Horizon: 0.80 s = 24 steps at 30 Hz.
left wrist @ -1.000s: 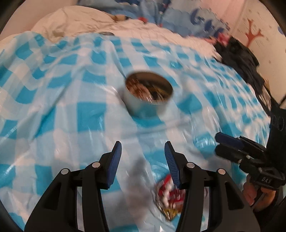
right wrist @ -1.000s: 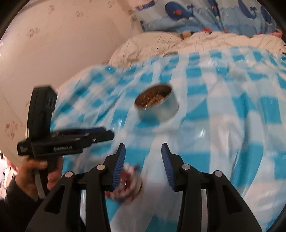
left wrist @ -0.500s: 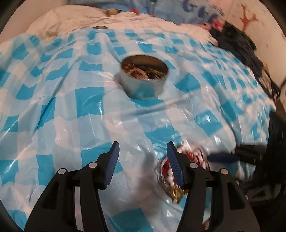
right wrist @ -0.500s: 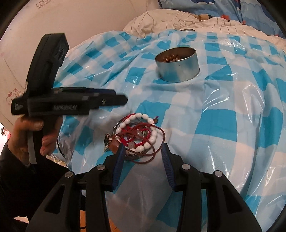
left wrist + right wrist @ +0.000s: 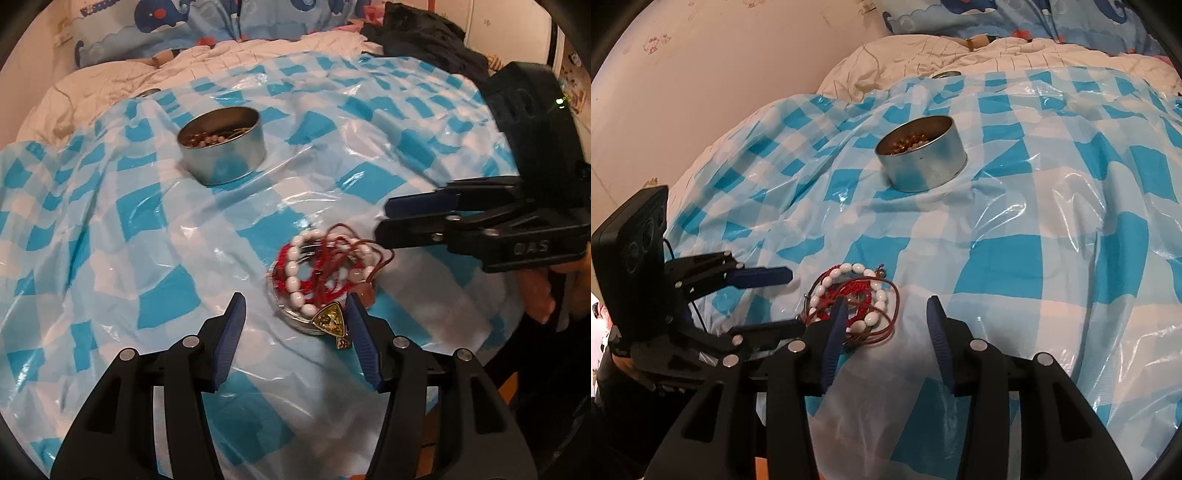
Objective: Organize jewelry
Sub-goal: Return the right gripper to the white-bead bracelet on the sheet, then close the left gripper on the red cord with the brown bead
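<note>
Working left to right. Round tin (image 5: 221,146) sits far left on the checked plastic sheet (image 5: 110,236) over the bed; beads and gold bits already lie inside, so some sorting looks done. Left tongs (image 5: 293,341) open partway, nothing between them, the right pad just beside a tangled pile of jewelry (image 5: 325,277): white bead bracelet, red cord, yellow triangular pendant, resting on a shallow lid. Right tongs (image 5: 884,343) also partway open and empty; seen from the right wrist, their left pad overlaps the pile's edge, contact uncertain. Judgement: pile not yet lifted; untangling it and moving it to the tin remain.
</note>
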Available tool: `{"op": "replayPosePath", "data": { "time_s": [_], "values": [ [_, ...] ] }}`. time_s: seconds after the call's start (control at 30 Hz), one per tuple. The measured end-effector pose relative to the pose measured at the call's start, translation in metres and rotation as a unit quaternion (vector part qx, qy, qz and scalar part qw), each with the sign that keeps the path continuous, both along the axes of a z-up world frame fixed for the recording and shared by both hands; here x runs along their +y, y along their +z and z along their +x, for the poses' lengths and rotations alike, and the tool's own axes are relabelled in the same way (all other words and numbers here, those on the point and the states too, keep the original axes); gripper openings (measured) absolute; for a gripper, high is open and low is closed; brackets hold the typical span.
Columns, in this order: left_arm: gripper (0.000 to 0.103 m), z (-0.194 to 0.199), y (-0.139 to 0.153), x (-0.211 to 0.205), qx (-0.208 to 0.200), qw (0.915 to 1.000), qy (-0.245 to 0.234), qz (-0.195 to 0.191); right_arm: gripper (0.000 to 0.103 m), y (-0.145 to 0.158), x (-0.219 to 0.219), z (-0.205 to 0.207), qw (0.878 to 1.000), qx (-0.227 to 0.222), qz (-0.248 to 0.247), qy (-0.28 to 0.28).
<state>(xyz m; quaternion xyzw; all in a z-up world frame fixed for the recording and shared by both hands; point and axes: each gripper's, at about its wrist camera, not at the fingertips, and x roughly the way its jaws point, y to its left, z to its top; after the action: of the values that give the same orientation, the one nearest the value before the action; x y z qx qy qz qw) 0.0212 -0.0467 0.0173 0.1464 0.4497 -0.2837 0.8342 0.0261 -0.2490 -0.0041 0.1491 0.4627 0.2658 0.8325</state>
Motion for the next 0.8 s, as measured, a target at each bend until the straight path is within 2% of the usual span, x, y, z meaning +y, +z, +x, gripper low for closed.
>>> {"op": "replayPosePath", "data": {
  "time_s": [0.23, 0.3, 0.43, 0.5, 0.57, 0.8],
  "values": [
    [0.052, -0.009, 0.006, -0.003, -0.016, 0.9997, -0.015, -0.015, 0.046, -0.002, -0.004, 0.003, 1.000, 0.004, 0.006, -0.014],
    [0.046, -0.013, 0.006, -0.007, -0.017, 0.9994, -0.028, -0.014, 0.047, -0.003, -0.003, 0.003, 1.000, 0.005, 0.006, -0.016],
    [0.015, -0.018, 0.001, -0.017, -0.011, 0.9980, -0.062, -0.002, 0.048, -0.003, -0.005, 0.004, 1.000, 0.005, 0.009, -0.020],
    [0.012, -0.017, -0.002, -0.018, -0.008, 0.9982, -0.058, 0.009, 0.048, -0.003, -0.006, 0.004, 1.000, 0.006, 0.009, -0.021],
    [0.002, -0.014, -0.001, -0.013, 0.001, 0.9988, -0.049, 0.004, 0.049, -0.003, -0.006, 0.004, 1.000, 0.004, 0.010, -0.022],
    [0.000, -0.005, 0.019, 0.006, 0.001, 0.9982, -0.028, -0.052, 0.049, -0.002, -0.007, 0.004, 1.000, 0.003, 0.012, -0.023]
  ]
}}
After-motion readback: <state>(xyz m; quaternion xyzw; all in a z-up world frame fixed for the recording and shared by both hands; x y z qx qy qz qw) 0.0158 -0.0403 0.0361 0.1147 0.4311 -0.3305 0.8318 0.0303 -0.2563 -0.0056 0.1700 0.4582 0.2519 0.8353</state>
